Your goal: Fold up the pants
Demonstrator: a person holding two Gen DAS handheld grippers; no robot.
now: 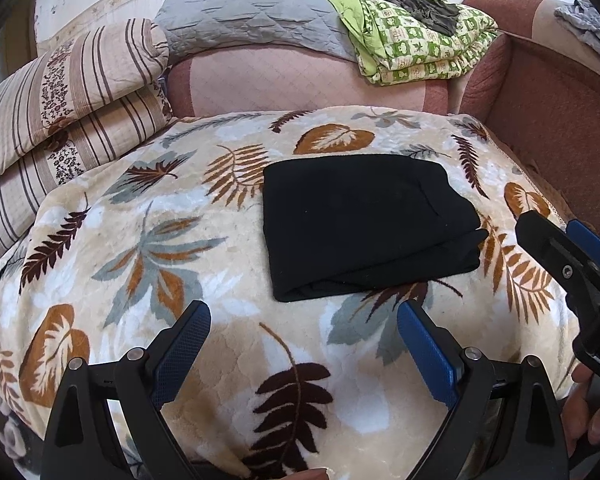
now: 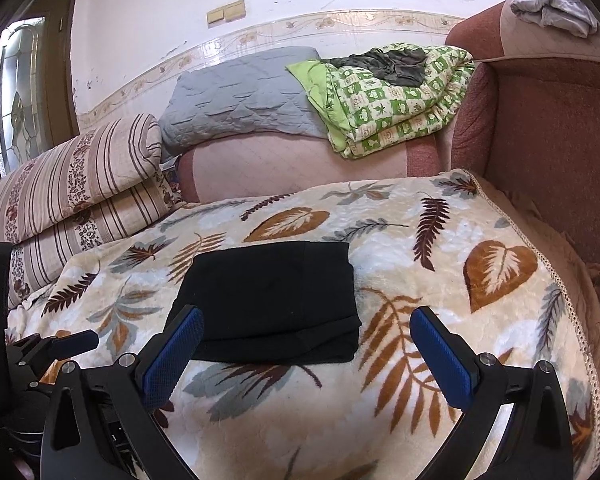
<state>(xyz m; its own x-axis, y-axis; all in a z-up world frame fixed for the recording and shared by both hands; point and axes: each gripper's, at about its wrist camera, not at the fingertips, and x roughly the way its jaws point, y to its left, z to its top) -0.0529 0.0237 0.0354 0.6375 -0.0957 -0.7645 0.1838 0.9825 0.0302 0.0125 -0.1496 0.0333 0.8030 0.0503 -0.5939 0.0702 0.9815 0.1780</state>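
Note:
The black pants [image 1: 364, 224] lie folded into a compact rectangle on the leaf-patterned blanket [image 1: 140, 240]. My left gripper [image 1: 304, 316] hovers just short of the pants' near edge, open and empty. The right gripper [image 1: 556, 236] enters the left wrist view from the right, beside the pants' right end. In the right wrist view the pants [image 2: 272, 300] sit ahead and left of centre on the blanket [image 2: 440, 248]. My right gripper [image 2: 308, 320] is open and empty, its left finger [image 2: 176, 348] overlapping the pants' near left corner. The left gripper [image 2: 72, 340] shows at the left edge.
Striped folded bedding [image 1: 60, 112] lies at the left. A grey quilted pad [image 1: 252, 16] and a green patterned quilt [image 1: 416, 36] rest on the sofa back. A reddish armrest [image 1: 540, 92] with grey cloth [image 1: 588, 28] bounds the right. A hand [image 1: 596, 412] holds the right gripper.

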